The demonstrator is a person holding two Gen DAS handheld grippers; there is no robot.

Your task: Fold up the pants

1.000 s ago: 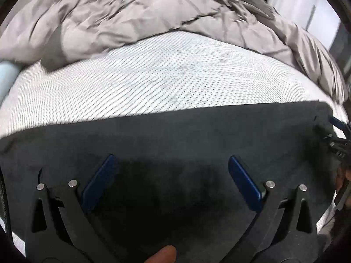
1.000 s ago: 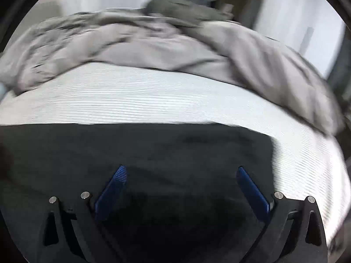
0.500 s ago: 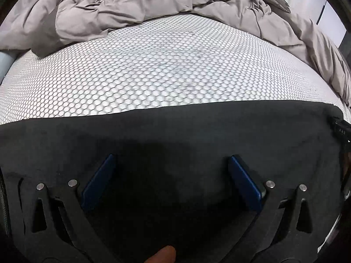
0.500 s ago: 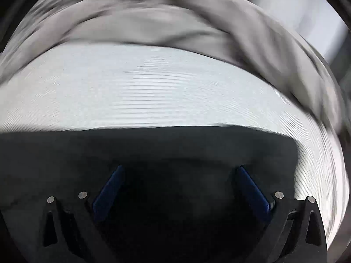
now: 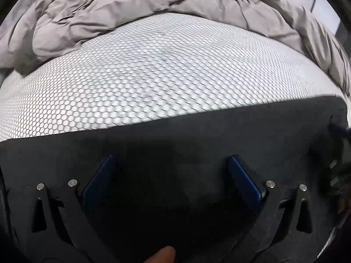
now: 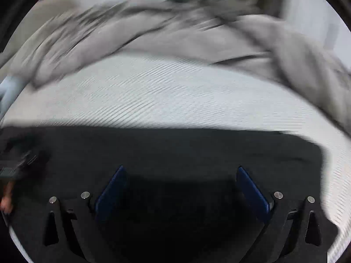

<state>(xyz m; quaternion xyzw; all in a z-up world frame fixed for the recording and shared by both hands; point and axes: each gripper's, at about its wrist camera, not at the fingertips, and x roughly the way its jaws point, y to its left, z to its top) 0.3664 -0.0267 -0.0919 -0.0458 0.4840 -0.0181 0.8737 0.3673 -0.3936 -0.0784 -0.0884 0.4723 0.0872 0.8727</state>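
— Black cloth is all I see under me: the pants [image 5: 175, 135] lie flat across the near edge of the bed [image 5: 166, 70], on its white honeycomb-mesh cover.

— And your fingers?

— On my left gripper [image 5: 173, 171] they stand wide apart, the blue pads [image 5: 99, 182] hovering over the fabric with nothing between them. My right gripper [image 6: 182, 182] is the same: spread wide, holding nothing, above the dark cloth.

— How far along would you say you are?

— Hard to be sure. The far edge of the pants runs in one clean straight line and the right end stops square, so I judge the cloth is at least spread out smooth, perhaps already doubled once. I cannot make out legs, waistband or layers; the black swallows every seam.

— What is left, then?

— At least one more fold, I think, since the cloth spans both my views. The right view is blurred.

— Anything in the way?

— Only the rumpled grey duvet [image 5: 153, 2], well apart at the far side.
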